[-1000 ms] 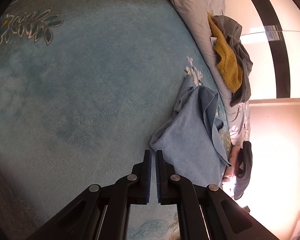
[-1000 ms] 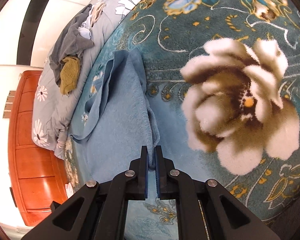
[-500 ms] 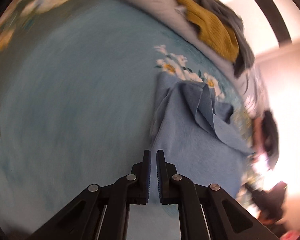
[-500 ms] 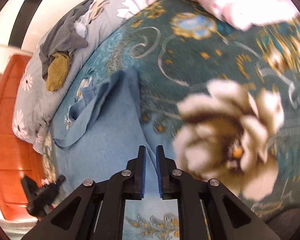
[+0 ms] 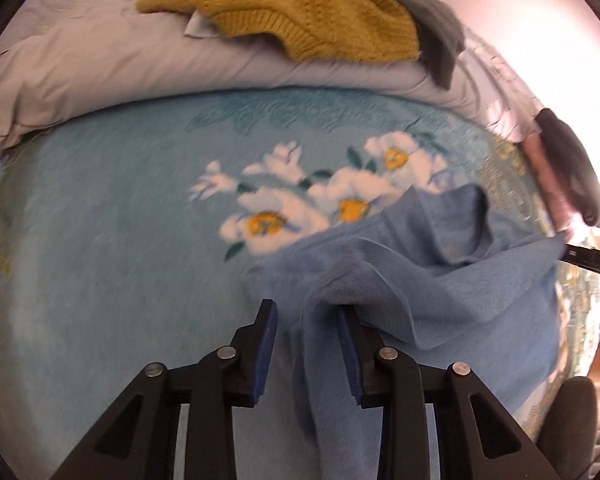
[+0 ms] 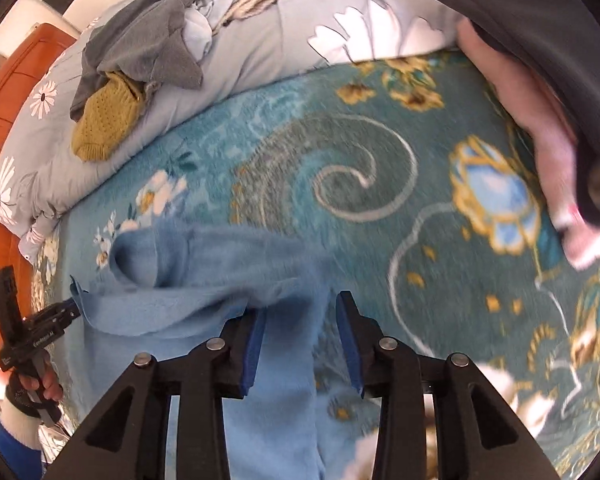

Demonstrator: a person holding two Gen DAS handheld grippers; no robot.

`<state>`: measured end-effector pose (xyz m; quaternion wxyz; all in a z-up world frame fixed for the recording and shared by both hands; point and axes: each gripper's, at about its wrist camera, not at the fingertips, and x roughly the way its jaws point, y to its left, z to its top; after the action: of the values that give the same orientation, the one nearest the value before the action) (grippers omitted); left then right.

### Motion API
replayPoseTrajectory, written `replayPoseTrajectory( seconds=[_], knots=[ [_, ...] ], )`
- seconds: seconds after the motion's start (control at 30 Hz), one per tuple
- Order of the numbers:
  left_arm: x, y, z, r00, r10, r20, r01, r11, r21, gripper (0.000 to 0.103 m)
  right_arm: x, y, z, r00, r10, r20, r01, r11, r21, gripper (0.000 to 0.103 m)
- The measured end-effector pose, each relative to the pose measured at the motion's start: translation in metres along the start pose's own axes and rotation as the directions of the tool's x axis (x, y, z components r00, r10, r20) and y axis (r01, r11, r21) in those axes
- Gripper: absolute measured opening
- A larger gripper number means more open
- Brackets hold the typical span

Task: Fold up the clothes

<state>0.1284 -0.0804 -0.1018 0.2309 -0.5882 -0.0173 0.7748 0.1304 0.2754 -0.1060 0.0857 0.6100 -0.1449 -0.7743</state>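
Two grippers stand over the same piece of pale blue cloth [image 5: 452, 288], and both sets of jaws are opening, which reads as a release after a fold has been laid down. Nearest the left wrist camera, the left gripper [image 5: 306, 320] has a soft ridge of the cloth standing between its blue pads; the fabric leans against the right-hand pad, while the other pad stands clear of it, so nothing is pinched. The right gripper [image 6: 300, 320] shows much the same, with a band of the cloth running up between its parted pads and lying close to the left one, no longer squeezed. The cloth lies rumpled on the teal floral blanket [image 5: 100, 240], doubled over on itself with a loose flap at its far side, probably because both held edges were carried across together. In the right wrist view the other gripper shows at the cloth's far edge, gripped by a gloved hand [image 6: 32, 392], which explains why the fabric stretches between the two tools. Beyond the cloth, a grey flowered quilt [image 5: 100, 60] is bunched along the far side of the bed, and on it waits a mustard knit sweater [image 5: 320, 12] under a grey garment [image 6: 140, 48], likely the pile still to be folded. An orange wooden cabinet [image 6: 4, 120] stands farthest back.
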Motion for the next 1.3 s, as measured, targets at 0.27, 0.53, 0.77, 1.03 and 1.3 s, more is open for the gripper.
replayPoseTrajectory(
  seconds=[0.27, 0.53, 0.77, 1.03, 1.3],
  knots=[
    [0.010, 0.012, 0.010, 0.995, -0.094, 0.022, 0.095, 0.992, -0.083, 0.008, 0.016, 0.003, 0.014, 0.999, 0.045, -0.010, -0.045, 0.999, 0.020, 0.023],
    [0.007, 0.036, 0.007, 0.992, -0.087, 0.091, 0.107, 0.966, -0.237, 0.005, 0.017, 0.000, 0.019, 0.999, 0.029, 0.029, -0.030, 0.999, 0.029, 0.008],
    [0.011, 0.043, 0.003, 0.996, -0.070, 0.061, 0.086, 0.939, -0.332, 0.009, 0.031, -0.002, 0.017, 1.000, 0.006, 0.006, -0.007, 0.997, 0.073, 0.009],
    [-0.032, 0.051, -0.056, 0.988, -0.091, 0.121, 0.137, 0.876, -0.462, 0.050, -0.005, -0.027, -0.016, 0.996, 0.067, 0.063, -0.076, 0.983, 0.165, 0.040],
    [-0.033, 0.040, -0.153, 0.976, -0.192, 0.100, 0.212, 0.755, -0.620, 0.054, -0.021, -0.072, -0.105, 0.979, 0.200, 0.031, -0.198, 0.914, 0.353, 0.041]
  ],
)
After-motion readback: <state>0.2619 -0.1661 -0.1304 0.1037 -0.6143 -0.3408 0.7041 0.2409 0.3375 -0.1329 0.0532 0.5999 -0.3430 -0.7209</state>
